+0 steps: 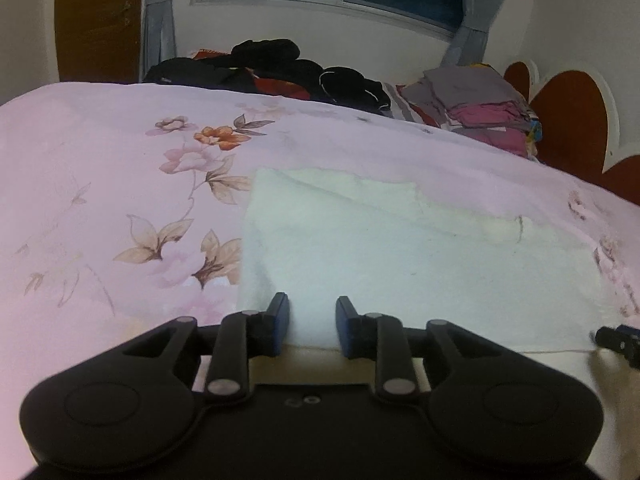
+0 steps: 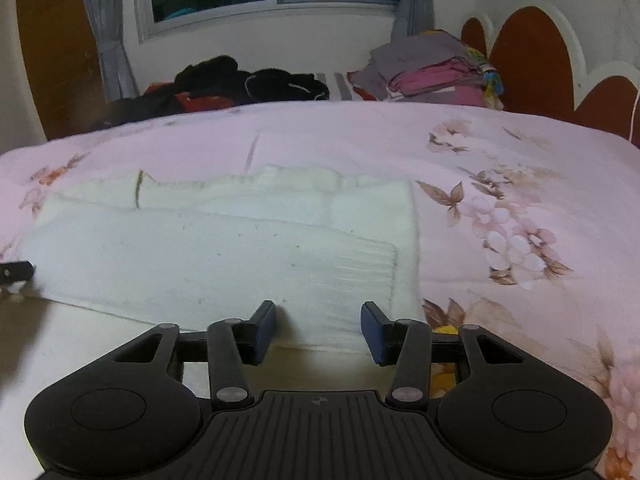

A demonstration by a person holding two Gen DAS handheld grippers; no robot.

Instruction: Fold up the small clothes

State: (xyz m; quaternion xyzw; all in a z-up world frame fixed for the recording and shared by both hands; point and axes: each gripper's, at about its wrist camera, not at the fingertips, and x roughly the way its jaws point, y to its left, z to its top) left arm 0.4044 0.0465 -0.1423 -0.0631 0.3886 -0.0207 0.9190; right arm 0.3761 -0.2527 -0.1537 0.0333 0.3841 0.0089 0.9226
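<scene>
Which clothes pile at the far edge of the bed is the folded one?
The grey and pink stack by the headboard: flat, squared layers. The black pile under the window is a loose, crumpled heap.

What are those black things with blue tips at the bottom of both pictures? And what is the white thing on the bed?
Those are two grabbing tools a person holds, one in each hand. Each has a little camera looking forward along its two fingers, so one picture comes from the left tool and one from the right tool. The blue tips are soft pads for pinching. The white thing is a small garment, partly folded, lying flat on the pink flowered bedspread. Both tools are open, nothing is pinched between the pads. At the far side of the bed sit a dark clothes heap and a folded stack.
</scene>
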